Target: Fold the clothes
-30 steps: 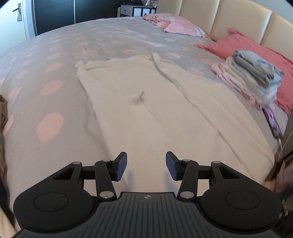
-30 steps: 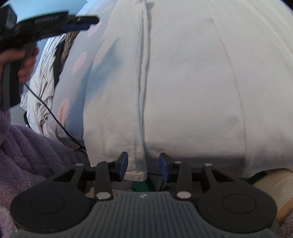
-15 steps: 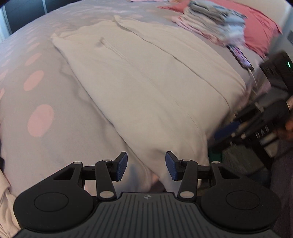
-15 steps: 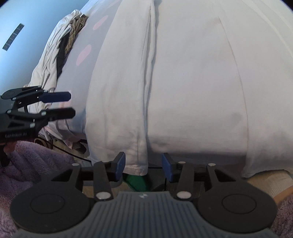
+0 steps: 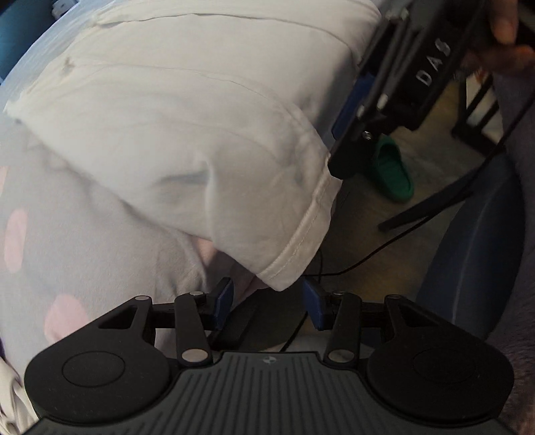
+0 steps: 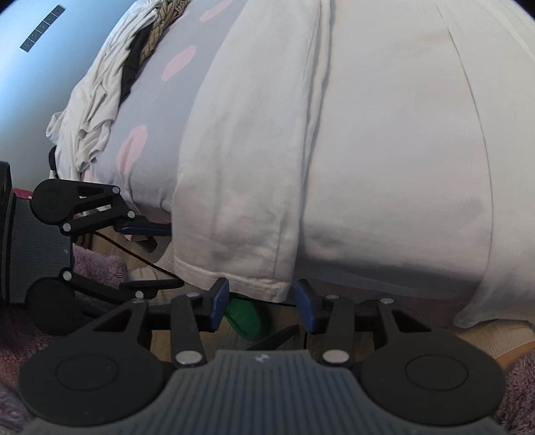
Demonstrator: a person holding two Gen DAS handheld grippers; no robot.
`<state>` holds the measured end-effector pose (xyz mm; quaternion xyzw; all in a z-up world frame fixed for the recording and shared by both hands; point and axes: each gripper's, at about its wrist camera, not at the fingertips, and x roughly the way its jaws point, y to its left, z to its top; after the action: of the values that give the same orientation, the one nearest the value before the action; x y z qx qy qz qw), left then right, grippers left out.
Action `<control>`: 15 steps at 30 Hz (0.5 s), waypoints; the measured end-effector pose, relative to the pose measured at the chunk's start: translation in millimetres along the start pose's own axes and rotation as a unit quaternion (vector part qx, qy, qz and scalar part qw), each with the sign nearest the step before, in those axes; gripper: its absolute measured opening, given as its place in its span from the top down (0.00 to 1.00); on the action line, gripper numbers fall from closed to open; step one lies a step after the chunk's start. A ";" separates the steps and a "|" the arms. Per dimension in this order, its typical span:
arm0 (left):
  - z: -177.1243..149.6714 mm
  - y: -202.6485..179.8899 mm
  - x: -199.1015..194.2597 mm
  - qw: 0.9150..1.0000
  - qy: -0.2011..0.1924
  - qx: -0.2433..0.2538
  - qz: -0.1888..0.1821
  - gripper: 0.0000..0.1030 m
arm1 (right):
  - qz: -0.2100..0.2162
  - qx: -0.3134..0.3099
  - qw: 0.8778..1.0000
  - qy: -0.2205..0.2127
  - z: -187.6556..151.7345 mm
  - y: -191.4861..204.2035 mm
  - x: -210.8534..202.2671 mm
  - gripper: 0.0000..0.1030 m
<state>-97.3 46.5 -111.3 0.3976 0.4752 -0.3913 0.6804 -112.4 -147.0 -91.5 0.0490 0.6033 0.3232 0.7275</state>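
While the white garment (image 6: 351,160) lay spread flat across the bed (image 6: 157,110), its lower hem hung over the bed's near edge, and both grippers sat at that hem. The left gripper (image 5: 267,299) pointed steeply down at the garment's hanging corner, its 2 blue pads (image 5: 223,297) closing with the corner's stitched tip just above the gap and not pressed by either pad. The right gripper (image 6: 262,299) stood spread at the hem farther along the garment, beside a lengthwise fold, with the hem's edge hanging just above and between its pads and touching neither, as far as the right wrist view showed. Below the garment's hem a green slipper (image 5: 391,170) lay on the floor, near a thin black cable (image 5: 364,257). To the left of the garment, the bed's grey cover showed pink dots (image 6: 133,147), and a heap of crumpled clothes (image 6: 110,77) (pale, dark and plaid pieces) lay well apart from the garment at the bed's far side. A hand (image 5: 505,30) held the right gripper's body near the garment's edge in the left wrist view.
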 end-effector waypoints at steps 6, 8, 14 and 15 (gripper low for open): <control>0.8 -5.7 -8.5 0.999 -0.028 0.034 0.004 0.87 | 0.023 0.029 0.999 -0.005 0.5 -7.6 14.5 0.69; 0.1 -9.4 -13.5 0.998 -0.034 0.042 0.006 0.94 | 0.036 0.034 0.999 -0.012 1.3 -8.3 14.6 0.92; -3.8 -13.1 -36.4 0.998 -0.041 0.041 -0.030 0.98 | 0.039 0.023 0.999 -0.007 -2.3 -3.7 -6.3 0.93; -3.9 -15.6 -38.5 0.998 -0.041 0.044 -0.034 0.98 | 0.039 0.023 0.999 -0.004 -2.8 -3.5 -7.9 0.94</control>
<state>-122.2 50.0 -78.0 0.3944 0.4429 -0.4505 0.6674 -114.0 -154.9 -87.2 0.0904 0.6051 0.3372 0.7155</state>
